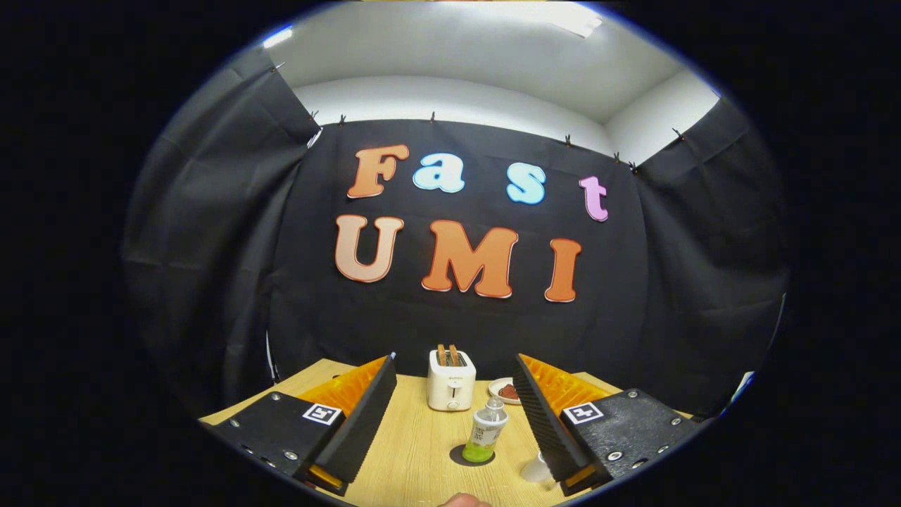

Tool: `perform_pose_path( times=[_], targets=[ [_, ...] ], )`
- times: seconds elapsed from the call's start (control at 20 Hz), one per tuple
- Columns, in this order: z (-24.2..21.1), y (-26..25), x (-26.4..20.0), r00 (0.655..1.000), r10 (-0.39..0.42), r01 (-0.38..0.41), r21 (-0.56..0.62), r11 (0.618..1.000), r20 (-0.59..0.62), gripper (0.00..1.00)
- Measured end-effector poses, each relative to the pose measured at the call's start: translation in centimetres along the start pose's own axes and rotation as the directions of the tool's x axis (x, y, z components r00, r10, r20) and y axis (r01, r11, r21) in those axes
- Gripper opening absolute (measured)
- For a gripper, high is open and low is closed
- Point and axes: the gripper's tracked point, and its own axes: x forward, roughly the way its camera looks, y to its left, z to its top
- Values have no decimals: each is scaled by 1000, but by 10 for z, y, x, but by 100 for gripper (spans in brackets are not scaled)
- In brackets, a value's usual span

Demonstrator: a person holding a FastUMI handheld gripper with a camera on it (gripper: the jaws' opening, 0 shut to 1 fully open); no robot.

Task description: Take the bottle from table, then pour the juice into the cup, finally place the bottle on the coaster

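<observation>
I see the gripper point(454, 415) spread wide with nothing between its 2 fingers; both ribbed inner faces stand well clear of everything on the surface point(415, 451). That surface is pale wood-grain board, smooth and matte.

The bottle point(485, 436) stands between the fingers, nearer the right one but apart from it. It is small, clear plastic, with rounded shoulders narrowing to a pale cap, a light label round its middle and green juice filling only its lowest part. Its long axis runs close to vertical, cap up and leaning slightly to the right. Its base sits on the coaster point(472, 455), a flat dark disc lying on the wood, whose edge shows round the bottle's foot.

Just beside the right finger's near end I make out the cup point(536, 470), a clear, glassy shape partly hidden behind that finger; I cannot tell what is in it.

Beyond the bottle, toward the back edge of the surface, a toaster point(451, 380) stands upright: a boxy, cream-coloured body with rounded corners and 2 brown slices poking from its top slots. To its right, near the right fingertip, lies a small shallow plate point(501, 389), pale-rimmed, with something reddish-brown on it.

At the nearest edge of the surface a rounded fingertip point(463, 501) of a person shows.
</observation>
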Motion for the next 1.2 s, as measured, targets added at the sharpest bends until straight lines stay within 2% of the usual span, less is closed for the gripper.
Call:
perform_pose_path(
  times=[0.1, 0.25, 0.35, 0.7, 0.95, 1.2],
  targets=[
    [25, 9, -10, 998, 31, -33, 23, 999, 57, 98],
    [42, 31, -28, 986, 137, -146, 102, 984, 89, 98],
    [59, 36, -38, 975, 178, -195, 130, 972, 134, 98],
    [62, 37, -35, 974, 182, -199, 130, 971, 135, 98],
    [45, 32, -18, 985, 150, -160, 122, 980, 89, 98],
    [42, 18, -10, 983, 145, -162, 161, 974, 113, 98]
  ],
)
